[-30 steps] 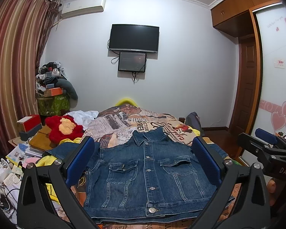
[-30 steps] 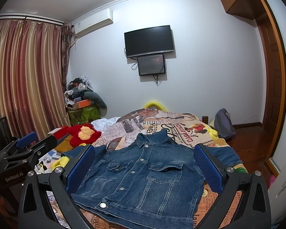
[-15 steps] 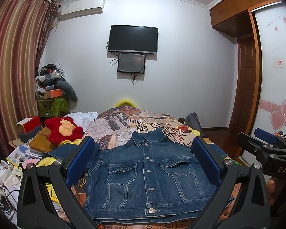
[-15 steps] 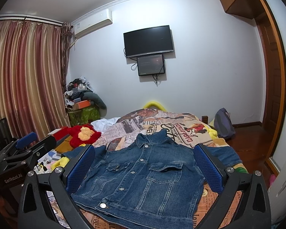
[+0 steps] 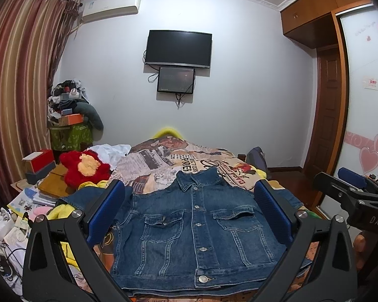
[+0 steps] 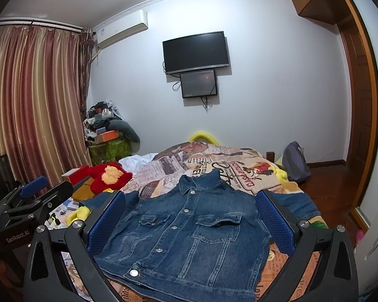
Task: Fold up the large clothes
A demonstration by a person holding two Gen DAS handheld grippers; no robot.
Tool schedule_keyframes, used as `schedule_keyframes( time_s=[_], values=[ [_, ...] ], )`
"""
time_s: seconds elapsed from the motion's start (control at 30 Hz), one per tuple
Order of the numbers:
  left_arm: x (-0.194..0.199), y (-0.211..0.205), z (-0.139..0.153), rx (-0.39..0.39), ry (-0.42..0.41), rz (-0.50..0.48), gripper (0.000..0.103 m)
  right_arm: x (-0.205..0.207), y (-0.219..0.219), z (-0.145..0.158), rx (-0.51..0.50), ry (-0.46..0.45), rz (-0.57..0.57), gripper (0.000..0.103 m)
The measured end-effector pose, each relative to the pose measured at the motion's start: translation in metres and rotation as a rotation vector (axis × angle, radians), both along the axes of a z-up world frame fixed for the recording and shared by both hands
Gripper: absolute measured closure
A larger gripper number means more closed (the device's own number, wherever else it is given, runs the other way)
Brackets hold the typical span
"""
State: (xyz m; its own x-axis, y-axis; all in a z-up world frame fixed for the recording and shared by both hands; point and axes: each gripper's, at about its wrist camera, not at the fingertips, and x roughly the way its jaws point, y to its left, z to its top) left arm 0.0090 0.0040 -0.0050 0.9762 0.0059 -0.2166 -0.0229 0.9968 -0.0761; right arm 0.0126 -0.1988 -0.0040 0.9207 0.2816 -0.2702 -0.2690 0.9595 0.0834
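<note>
A blue denim jacket lies flat and buttoned on the bed, collar toward the far wall, sleeves spread to both sides. My left gripper hovers above its near hem, open, blue pads wide apart with nothing between them. The jacket also fills the right wrist view, where my right gripper hangs open over it, empty. The right gripper's body shows at the right edge of the left view, and the left gripper's body at the left edge of the right view.
The bed wears a newspaper-print cover. A red plush toy, boxes, books and cables crowd the left side. A backpack leans at the bed's far right. A TV hangs on the wall; a wardrobe door stands right.
</note>
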Motion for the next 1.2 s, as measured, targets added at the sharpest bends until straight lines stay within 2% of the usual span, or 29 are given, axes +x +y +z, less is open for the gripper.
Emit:
schedule_keyframes(
  time_s=[0.27, 0.37, 0.43, 0.47, 0.5, 0.53, 0.57, 0.7, 0.9, 1.03, 1.2],
  values=[
    [0.030, 0.017, -0.003, 0.012, 0.013, 0.037, 0.000, 0.029, 0.012, 0.004, -0.035, -0.007, -0.008, 0.000],
    [0.048, 0.027, -0.002, 0.039, -0.002, 0.071, 0.000, 0.053, 0.018, 0.004, -0.049, 0.001, -0.007, 0.000],
    [0.063, 0.036, -0.003, 0.028, 0.004, 0.098, 0.000, 0.070, 0.025, 0.003, -0.057, 0.010, -0.002, 0.000],
    [0.070, 0.043, -0.001, -0.004, -0.033, 0.107, 0.000, 0.078, 0.026, 0.002, -0.057, 0.015, 0.002, 0.000],
    [0.078, 0.048, -0.003, -0.005, -0.012, 0.116, 0.000, 0.087, 0.030, 0.001, -0.057, 0.019, 0.009, 0.000],
    [0.084, 0.053, 0.000, 0.040, -0.007, 0.130, 0.000, 0.096, 0.031, 0.001, -0.057, 0.023, 0.014, 0.000],
    [0.092, 0.062, 0.000, 0.018, -0.013, 0.142, 0.000, 0.104, 0.035, 0.000, -0.060, 0.027, 0.018, 0.000],
    [0.117, 0.088, -0.001, 0.012, 0.014, 0.181, 0.000, 0.141, 0.049, -0.003, -0.073, 0.034, 0.037, 0.000],
    [0.169, 0.135, -0.023, 0.002, 0.119, 0.286, 0.000, 0.213, 0.067, -0.023, -0.065, 0.103, 0.062, 0.000],
    [0.200, 0.173, -0.051, -0.029, 0.196, 0.364, 0.000, 0.262, 0.078, -0.043, -0.087, 0.169, 0.046, 0.000],
    [0.231, 0.228, -0.103, -0.109, 0.352, 0.388, 0.000, 0.324, 0.086, -0.089, -0.128, 0.338, 0.053, 0.000]
  ],
)
